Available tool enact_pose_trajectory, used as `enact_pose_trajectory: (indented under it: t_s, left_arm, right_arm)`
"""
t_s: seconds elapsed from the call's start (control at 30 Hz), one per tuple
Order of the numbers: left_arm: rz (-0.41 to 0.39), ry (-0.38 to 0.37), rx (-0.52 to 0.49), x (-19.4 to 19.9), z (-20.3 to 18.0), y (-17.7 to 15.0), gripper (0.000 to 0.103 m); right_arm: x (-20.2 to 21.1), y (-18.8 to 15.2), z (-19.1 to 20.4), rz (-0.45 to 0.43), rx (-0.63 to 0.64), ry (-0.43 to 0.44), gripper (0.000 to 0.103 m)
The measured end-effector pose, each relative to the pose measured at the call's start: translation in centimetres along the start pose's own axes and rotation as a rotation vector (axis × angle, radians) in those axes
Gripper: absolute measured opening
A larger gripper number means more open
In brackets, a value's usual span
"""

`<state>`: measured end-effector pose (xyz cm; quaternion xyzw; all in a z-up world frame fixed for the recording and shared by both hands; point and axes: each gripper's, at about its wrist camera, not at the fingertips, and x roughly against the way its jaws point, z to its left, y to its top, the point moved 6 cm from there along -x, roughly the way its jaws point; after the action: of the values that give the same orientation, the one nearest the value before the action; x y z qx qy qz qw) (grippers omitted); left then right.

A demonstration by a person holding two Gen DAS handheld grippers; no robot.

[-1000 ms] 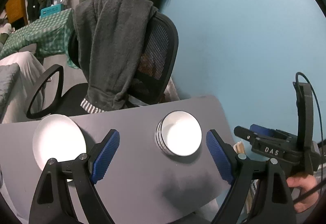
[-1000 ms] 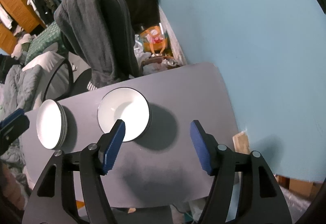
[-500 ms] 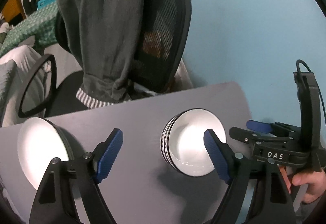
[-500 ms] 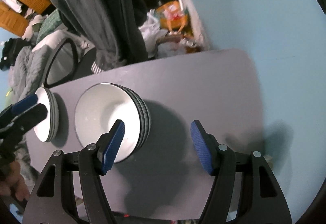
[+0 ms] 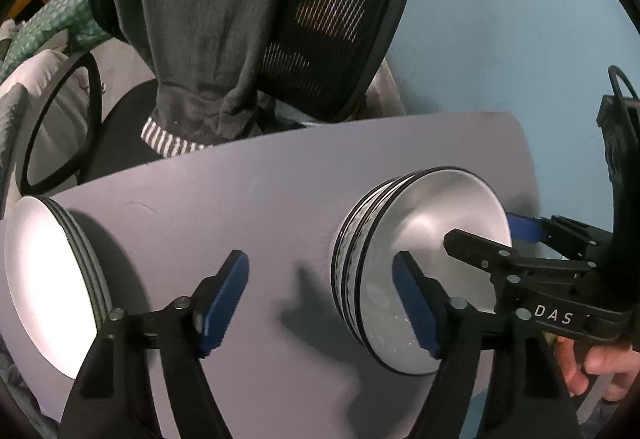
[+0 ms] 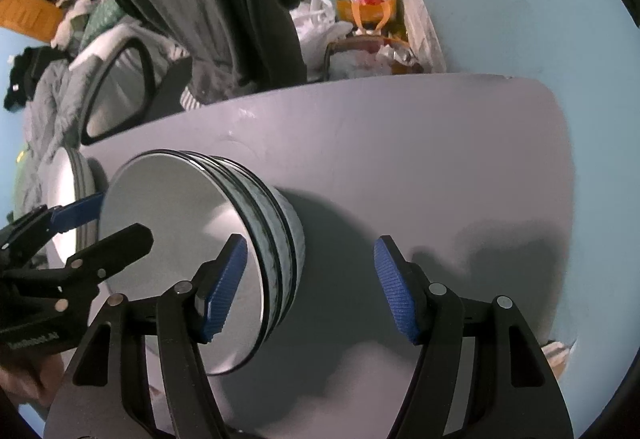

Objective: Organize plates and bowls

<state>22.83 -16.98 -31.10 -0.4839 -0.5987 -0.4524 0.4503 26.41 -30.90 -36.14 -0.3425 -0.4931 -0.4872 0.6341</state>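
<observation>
Bowls (image 5: 420, 271): white, dark-rimmed, stacked; left tongs (image 5: 320, 299) narrowing, right tongs (image 6: 310, 289) agape, both empty.

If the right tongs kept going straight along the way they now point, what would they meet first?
Most likely the rim of the stacked bowls, which sits between the open right tongs, near their left finger; depth is unclear.

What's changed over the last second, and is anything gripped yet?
Both grippers have come down on the bowl stack, straddling opposite rims. The left gripper has just been closing, the left rim between its jaws; nothing gripped yet. The right gripper is open. Bowls and plate stack haven't moved.
</observation>
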Motion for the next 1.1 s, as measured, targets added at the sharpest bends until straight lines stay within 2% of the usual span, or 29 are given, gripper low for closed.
enact_pose_trajectory:
  t_s: [0.1,0.2,0.27,0.33,0.53,0.63,0.9,1.0,1.07,1.1]
  left_arm:
    - [0.021,-0.005,0.015,-0.8,-0.1,0.0,0.070]
    - [0.049,-0.029,0.044,-1.8,-0.2,-0.1,0.057]
    - [0.076,-0.038,0.057,-2.4,-0.2,-0.3,0.051]
    - [0.080,-0.059,0.070,-2.6,-0.3,-0.4,0.051]
    - [0.088,-0.090,0.078,-2.7,-0.5,-0.4,0.048]
    - [0.105,-0.113,0.089,-2.9,-0.5,-0.3,0.048]
    - [0.121,-0.090,0.043,-3.2,-1.0,-0.2,0.053]
    - [0.141,-0.110,0.037,-3.4,-1.2,-0.4,0.053]
    - [0.141,-0.131,0.054,-3.4,-1.2,-0.4,0.043]
    - [0.137,-0.139,0.058,-3.3,-1.4,-0.4,0.042]
  right_arm:
    - [-0.6,0.0,-0.3,0.029,0.004,0.003,0.066]
    - [-1.1,0.0,-0.4,0.059,0.013,0.010,0.065]
    - [-1.1,0.0,-0.3,0.069,0.016,0.028,0.060]
    - [-1.0,0.1,-0.1,0.080,0.026,0.059,0.049]
    - [-0.9,0.1,0.2,0.096,0.047,0.081,0.040]
    - [-1.0,0.2,0.5,0.100,0.054,0.078,0.039]
    - [-1.3,0.3,0.6,0.114,0.034,0.085,0.039]
    - [-1.4,0.3,0.5,0.125,0.015,0.101,0.039]
    - [-1.8,0.2,0.4,0.149,-0.014,0.140,0.039]
    - [-2.0,0.1,0.5,0.167,-0.027,0.172,0.039]
